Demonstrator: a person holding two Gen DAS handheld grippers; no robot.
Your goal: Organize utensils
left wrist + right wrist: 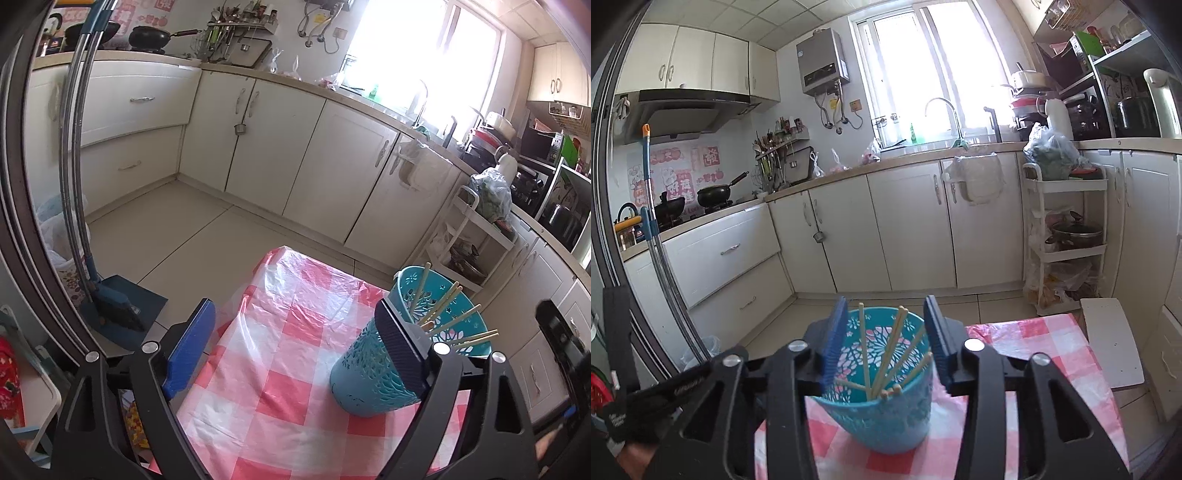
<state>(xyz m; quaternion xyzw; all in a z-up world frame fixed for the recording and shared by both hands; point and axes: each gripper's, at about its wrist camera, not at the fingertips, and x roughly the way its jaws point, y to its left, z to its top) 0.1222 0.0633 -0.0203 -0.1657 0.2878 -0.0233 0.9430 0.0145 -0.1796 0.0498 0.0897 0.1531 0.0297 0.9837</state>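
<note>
A teal plastic basket, round and pierced with flower cutouts, stood upright on the desk under a glossy pink-and-white checked plastic cloth. It sat between the blue ribbed pads of the right tongs, which were spread about as wide as its rim; contact could not be told. Thin pale chopsticks leaned inside, tips fanning upward. The left tongs gaped wide, gripping nothing, the basket beside their right pad.

The left wrist view looks down across the pink-checked counter toward the corner cabinets; the right wrist view sits close above the teal holder — facing the window. Both share holder, counter and cabinets.
</note>
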